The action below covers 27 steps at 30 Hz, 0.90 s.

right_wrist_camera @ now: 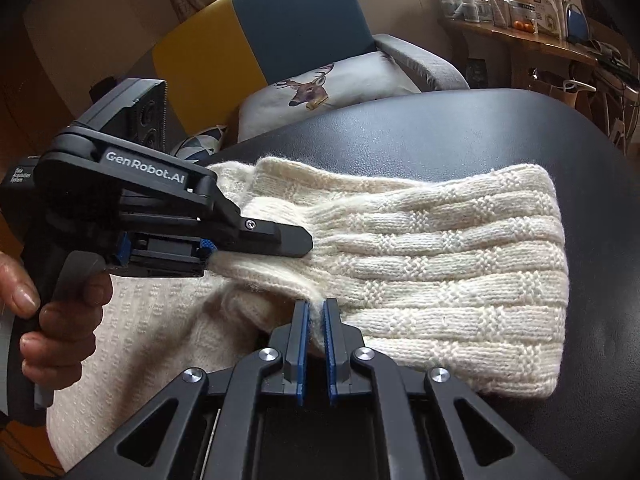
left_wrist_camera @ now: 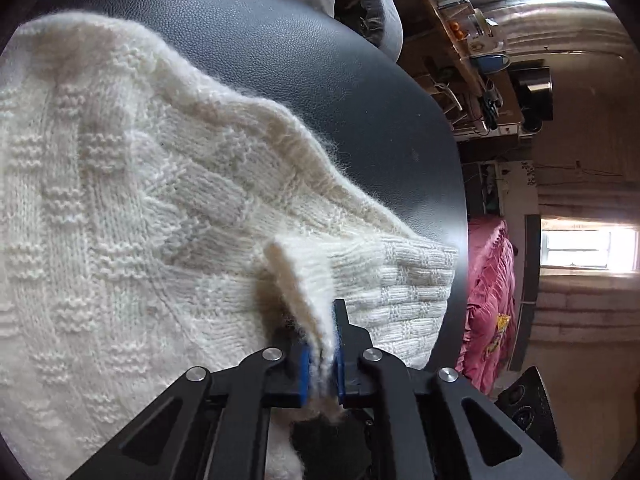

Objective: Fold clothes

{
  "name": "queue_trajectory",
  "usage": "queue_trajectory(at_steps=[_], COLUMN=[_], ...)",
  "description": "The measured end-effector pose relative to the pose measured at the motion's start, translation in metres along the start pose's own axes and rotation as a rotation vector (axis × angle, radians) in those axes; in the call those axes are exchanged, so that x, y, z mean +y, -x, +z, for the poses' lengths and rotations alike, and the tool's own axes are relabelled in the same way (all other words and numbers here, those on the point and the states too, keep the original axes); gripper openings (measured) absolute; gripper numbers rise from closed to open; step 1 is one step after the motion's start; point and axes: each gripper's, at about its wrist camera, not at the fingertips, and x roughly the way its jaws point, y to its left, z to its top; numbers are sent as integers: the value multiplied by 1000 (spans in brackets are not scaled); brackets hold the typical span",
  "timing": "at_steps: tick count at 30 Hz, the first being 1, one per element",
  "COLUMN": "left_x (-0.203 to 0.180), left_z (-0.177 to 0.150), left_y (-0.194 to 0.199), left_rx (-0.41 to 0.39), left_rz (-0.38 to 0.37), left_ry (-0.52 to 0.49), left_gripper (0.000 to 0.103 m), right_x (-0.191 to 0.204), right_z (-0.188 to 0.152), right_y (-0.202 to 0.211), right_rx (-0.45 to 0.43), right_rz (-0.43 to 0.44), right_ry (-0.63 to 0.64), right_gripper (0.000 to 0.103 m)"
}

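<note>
Cream wool knit sweater (right_wrist_camera: 440,264), soft, floppy, stretchy, lies bunched on the black leather tabletop (right_wrist_camera: 500,128); left gripper (left_wrist_camera: 322,344) and right gripper (right_wrist_camera: 316,320) both pinch its ribbed edge, the firmest hold.

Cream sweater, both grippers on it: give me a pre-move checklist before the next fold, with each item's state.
1. Left gripper shut on the cream sweater: ok, a raised flap of knit sits between its blue pads.
2. Right gripper shut on the knit: ok, jaws nearly closed with a fold of fabric pinched between them.
3. Both grips on the same edge region: ok, the right wrist view shows the left gripper just beside the right one.
4. Sweater supported by the black table: ok, the folded end lies on it.
5. Near part of the sweater on the table: cannot tell, it runs out of view.
6. Landing area bare: ok, bare black surface shows beyond the sweater.
</note>
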Motion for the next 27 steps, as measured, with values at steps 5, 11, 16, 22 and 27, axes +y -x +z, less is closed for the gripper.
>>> queue_trajectory(at_steps=[5, 11, 16, 22, 27], left_x=[-32, -72, -83, -85, -70], left_z=[-5, 4, 9, 10, -5], left_y=[23, 79, 157, 226, 264], left_rx=[-101, -239, -386, -481, -536], left_rz=[-17, -48, -108, -104, -124], left_ry=[-109, -191, -238, -272, -281], left_gripper=[7, 7, 7, 7, 7], right_x=[-12, -72, -91, -60, -17], right_z=[8, -18, -54, -49, -32], right_y=[25, 50, 46, 10, -38], right_rx=[-71, -146, -244, -221, -134], right_rz=[95, 438, 728, 916, 934], right_ry=[-121, -635, -945, -1079, -1128], right_gripper=[24, 60, 88, 88, 88])
